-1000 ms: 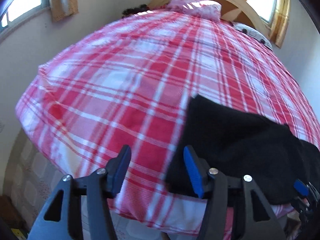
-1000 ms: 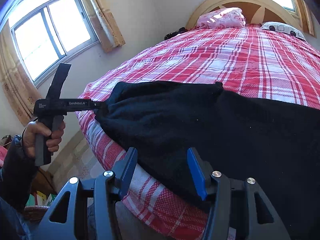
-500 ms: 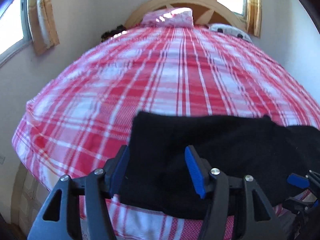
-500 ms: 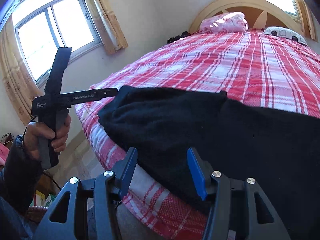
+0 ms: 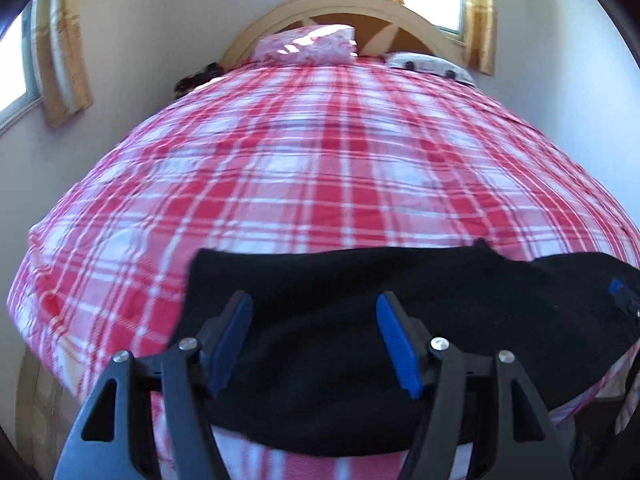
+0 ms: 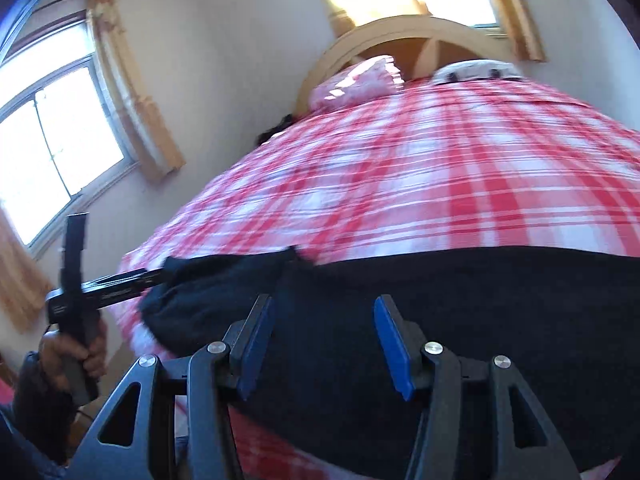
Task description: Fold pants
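- Left wrist view: the left gripper (image 5: 314,336), black-armed with blue pads, hangs over the near end of the black fabric pants (image 5: 400,320); its jaws stand apart and have just been opening, nothing pinched between them.
- The pants lie flat across the foot of the red-and-white plaid bedspread (image 5: 320,160), close to its near edge.
- A pink patterned pillow (image 5: 306,45) rests against the arched wooden headboard (image 5: 340,4).
- At the right edge a blue tip of the right gripper (image 5: 620,294) shows over the pants.
- Right wrist view: the right gripper (image 6: 320,340) has its jaws apart above the pants (image 6: 480,320), gripping nothing.
- At left, a hand (image 6: 74,354) holds the left gripper's handle; its tip is hidden behind the dark cloth.
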### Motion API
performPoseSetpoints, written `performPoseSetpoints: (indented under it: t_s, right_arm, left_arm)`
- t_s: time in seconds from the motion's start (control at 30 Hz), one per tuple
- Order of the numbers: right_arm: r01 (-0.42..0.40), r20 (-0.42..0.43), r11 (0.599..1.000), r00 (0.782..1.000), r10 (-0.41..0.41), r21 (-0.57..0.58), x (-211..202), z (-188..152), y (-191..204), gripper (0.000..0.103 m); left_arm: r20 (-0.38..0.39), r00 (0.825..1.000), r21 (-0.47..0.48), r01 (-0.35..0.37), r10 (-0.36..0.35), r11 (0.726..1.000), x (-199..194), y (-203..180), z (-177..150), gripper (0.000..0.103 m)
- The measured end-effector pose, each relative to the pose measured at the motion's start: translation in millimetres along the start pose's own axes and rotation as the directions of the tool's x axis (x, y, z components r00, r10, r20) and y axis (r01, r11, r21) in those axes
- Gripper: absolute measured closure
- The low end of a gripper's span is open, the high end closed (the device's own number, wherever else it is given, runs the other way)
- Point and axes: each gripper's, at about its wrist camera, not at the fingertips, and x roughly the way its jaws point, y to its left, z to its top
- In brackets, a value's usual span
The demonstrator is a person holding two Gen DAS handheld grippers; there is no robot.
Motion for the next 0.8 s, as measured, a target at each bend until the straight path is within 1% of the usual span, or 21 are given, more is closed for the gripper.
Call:
performPoseSetpoints:
  t_s: [0.1,0.13,0.2,0.27,0.3,0.33,0.4,0.47,0.5,0.53,0.57,0.63,0.67,0.77,0.8]
  right_arm:
    - [0.075,0.017,0.996,0.997,-0.076,0.052,-21.4,1.0,-36.1,0.049]
    - [0.114,0.021,0.991,0.993,-0.116,0.064,-30.7,0.3,-49.8,0.049]
    - [0.173,0.027,0.981,0.984,-0.176,0.089,-47.1,-1.4,-73.4,0.049]
    - [0.212,0.023,0.968,0.976,-0.217,0.133,-60.3,-2.4,-98.4,0.049]
    - [0.232,0.015,0.96,0.971,-0.237,0.158,-65.3,-3.8,-111.4,0.049]
    - [0.265,-0.001,0.945,0.963,-0.27,0.19,-70.5,-7.0,-126.8,0.049]
    - [0.319,-0.034,0.918,0.947,-0.32,0.237,-75.2,-13.1,-149.0,0.049]
    - [0.277,-0.007,0.915,0.958,-0.288,0.293,-89.6,-17.1,-165.4,0.049]
    - [0.296,-0.002,0.906,0.951,-0.31,0.303,-97.1,-16.7,-169.5,0.049]
    - [0.338,0.024,0.893,0.932,-0.361,0.298,-110.4,-15.0,-172.6,0.049]
    - [0.358,0.062,0.885,0.918,-0.393,0.298,-124.7,-13.6,-176.7,0.049]
    - [0.382,0.121,0.861,0.889,-0.442,0.337,-156.1,-12.4,-192.5,0.048]
    - [0.389,0.138,0.842,0.874,-0.466,0.374,-173.4,-12.1,-207.3,0.044]
    - [0.41,0.154,0.773,0.83,-0.537,0.485,-216.1,-14.0,-249.9,0.042]
    - [0.413,0.149,0.754,0.821,-0.551,0.512,-226.7,-15.7,-262.7,0.042]
  left_arm:
    - [-0.024,0.998,0.036,0.063,-0.062,0.997,8.2,-28.6,3.1,0.035]
    - [-0.032,0.996,0.04,0.081,-0.08,0.996,10.6,-37.3,2.3,0.035]
    - [-0.063,0.992,0.048,0.11,-0.107,0.993,21.1,-53.1,1.6,0.035]
    - [-0.092,0.989,0.056,0.121,-0.115,0.991,25.9,-65.4,-3.0,0.035]
    - [-0.109,0.988,0.064,0.119,-0.112,0.991,30.9,-71.0,-5.7,0.035]
    - [-0.119,0.989,0.076,0.098,-0.089,0.992,35.3,-75.8,-8.8,0.035]
    - [-0.099,0.994,0.112,0.055,-0.044,0.992,35.4,-82.5,-12.6,0.032]
    - [-0.094,0.995,0.125,0.028,-0.017,0.992,32.8,-84.9,-12.8,0.031]
    - [-0.101,0.995,0.114,0.027,-0.015,0.993,31.4,-84.4,-11.4,0.031]
    - [-0.106,0.994,0.101,0.032,-0.021,0.994,30.3,-81.7,-10.9,0.031]
    - [-0.107,0.993,0.076,0.048,-0.039,0.996,27.4,-79.5,-9.4,0.031]
    - [-0.095,0.993,0.043,0.076,-0.072,0.996,22.7,-77.2,-8.0,0.031]
    - [-0.085,0.993,0.033,0.084,-0.081,0.996,21.6,-78.0,-5.8,0.031]
    - [-0.07,0.993,0.022,0.094,-0.092,0.995,18.6,-85.3,-3.1,0.028]
    - [-0.075,0.993,0.024,0.095,-0.092,0.995,20.3,-88.3,-2.9,0.028]
